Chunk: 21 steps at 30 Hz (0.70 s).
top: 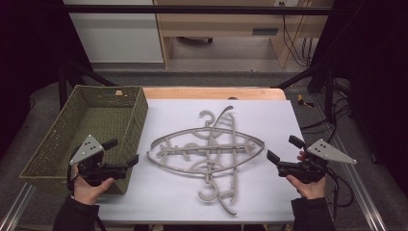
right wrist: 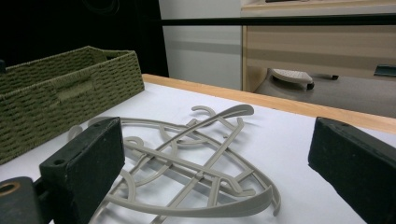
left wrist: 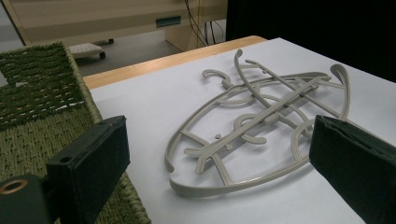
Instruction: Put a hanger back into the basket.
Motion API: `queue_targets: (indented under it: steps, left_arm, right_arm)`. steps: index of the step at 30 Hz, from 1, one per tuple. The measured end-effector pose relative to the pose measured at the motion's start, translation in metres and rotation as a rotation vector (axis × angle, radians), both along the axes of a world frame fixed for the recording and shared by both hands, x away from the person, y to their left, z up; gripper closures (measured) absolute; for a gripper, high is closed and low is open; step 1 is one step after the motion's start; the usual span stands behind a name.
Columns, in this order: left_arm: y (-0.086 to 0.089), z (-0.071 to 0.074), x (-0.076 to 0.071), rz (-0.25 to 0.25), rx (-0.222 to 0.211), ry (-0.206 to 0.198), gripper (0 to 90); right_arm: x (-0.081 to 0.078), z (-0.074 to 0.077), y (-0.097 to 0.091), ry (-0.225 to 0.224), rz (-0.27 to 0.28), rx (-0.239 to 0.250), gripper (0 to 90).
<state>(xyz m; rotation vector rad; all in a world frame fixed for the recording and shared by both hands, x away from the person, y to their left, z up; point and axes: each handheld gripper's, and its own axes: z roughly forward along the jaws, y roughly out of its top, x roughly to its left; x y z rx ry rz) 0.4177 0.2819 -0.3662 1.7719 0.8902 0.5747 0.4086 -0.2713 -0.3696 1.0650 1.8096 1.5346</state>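
Note:
Several grey plastic hangers [top: 208, 154] lie crossed in a pile in the middle of the white table top; they also lie ahead of the jaws as hangers [left wrist: 261, 121] and hangers [right wrist: 187, 163]. A green woven basket [top: 48, 144] stands at the left. My left gripper [top: 122, 153] hovers over the basket's near right corner, open, jaws pointing right toward the pile with nothing between them. My right gripper [top: 281, 149] is at the pile's right side, open and empty, jaws pointing left.
The white sheet [top: 173, 197] covers a wooden table [top: 211, 92] whose far edge shows. Black frame bars [top: 192, 9] cross behind. Cables [top: 337, 120] hang off the table's right side. The basket wall [left wrist: 42, 116] is close to my left gripper's left jaw.

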Motion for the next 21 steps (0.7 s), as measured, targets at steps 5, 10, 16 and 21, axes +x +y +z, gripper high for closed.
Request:
queue_targets:
  steps: [5,10,16,21]
  left_arm:
    - [-0.004,0.004,0.0,-0.013,0.011,-0.01,4.7]
    - [-0.015,0.009,0.0,-0.047,0.039,-0.013,4.9]
    - [-0.023,0.008,0.001,-0.075,0.061,0.002,4.9]
    - [-0.03,0.007,0.002,-0.096,0.073,0.01,5.0]
  right_arm:
    - [-0.001,0.001,0.0,-0.001,-0.001,0.003,3.6]
    - [-0.002,0.003,0.001,-0.008,0.003,-0.005,3.6]
    - [-0.002,0.004,0.005,-0.004,0.008,-0.02,3.4]
    - [-0.001,0.003,0.008,0.006,0.016,-0.031,3.2]
